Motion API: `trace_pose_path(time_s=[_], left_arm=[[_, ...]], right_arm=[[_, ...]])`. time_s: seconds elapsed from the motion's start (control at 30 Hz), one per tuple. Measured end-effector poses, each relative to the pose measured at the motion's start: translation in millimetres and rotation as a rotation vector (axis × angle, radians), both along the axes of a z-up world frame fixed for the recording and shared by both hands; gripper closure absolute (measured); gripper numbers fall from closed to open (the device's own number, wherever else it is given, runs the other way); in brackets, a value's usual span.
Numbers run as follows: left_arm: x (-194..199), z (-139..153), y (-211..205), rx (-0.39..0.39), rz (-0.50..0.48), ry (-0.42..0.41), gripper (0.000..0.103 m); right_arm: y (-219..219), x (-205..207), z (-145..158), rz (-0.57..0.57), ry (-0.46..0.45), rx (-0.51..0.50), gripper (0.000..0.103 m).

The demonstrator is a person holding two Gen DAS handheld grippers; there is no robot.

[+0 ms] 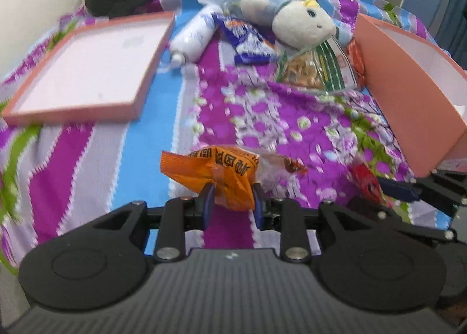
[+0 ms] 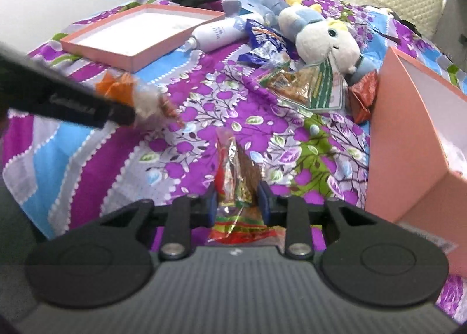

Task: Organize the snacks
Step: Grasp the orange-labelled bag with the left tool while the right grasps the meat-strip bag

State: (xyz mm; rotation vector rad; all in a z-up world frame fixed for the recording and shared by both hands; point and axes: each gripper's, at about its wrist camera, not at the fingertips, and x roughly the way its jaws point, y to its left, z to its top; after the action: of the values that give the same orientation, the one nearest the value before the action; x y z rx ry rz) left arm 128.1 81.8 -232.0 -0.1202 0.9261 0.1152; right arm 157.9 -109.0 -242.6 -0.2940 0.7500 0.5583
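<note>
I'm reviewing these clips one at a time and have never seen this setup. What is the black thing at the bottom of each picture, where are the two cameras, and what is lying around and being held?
No robot arm is involved: a person holds a two-finger gripper in each hand, and a fisheye camera on each one looks forward along its jaws. The black shape at the bottom is the gripper's own body.

In the left wrist view, the left gripper is shut on a crinkled orange snack packet. In the right wrist view, the right gripper is shut on a red and clear plastic snack bag.

Both hover over a purple, blue and green floral bedspread. On it lie a shallow pink box lid, a deeper pink cardboard box, a white and blue plush toy, a white tube-shaped bottle, a blue snack wrapper and a clear green-striped snack bag.
</note>
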Motion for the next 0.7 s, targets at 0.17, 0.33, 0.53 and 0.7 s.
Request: trace_pose_path(time_s=[0.17, 0.33, 0.53, 0.7], left_arm=[[-8, 2, -3, -0.035, -0.084, -0.005, 0.063], [-20, 10, 0, -0.021, -0.157, -0.024, 0.024], [-46, 22, 7, 0.038, -0.242, -0.071, 0.018], [-46, 37, 24, 0.012, -0.253, -0.114, 0.016]], right_arm=[[-3, 2, 1, -0.012, 0.032, 0.053, 0.064], [-15, 3, 4, -0.023, 0.09, 0.169, 0.034], [-32, -2, 8, -0.045, 0.102, 0.265, 0.018], [-35, -2, 7, -0.055, 0.075, 0.273, 0.018]])
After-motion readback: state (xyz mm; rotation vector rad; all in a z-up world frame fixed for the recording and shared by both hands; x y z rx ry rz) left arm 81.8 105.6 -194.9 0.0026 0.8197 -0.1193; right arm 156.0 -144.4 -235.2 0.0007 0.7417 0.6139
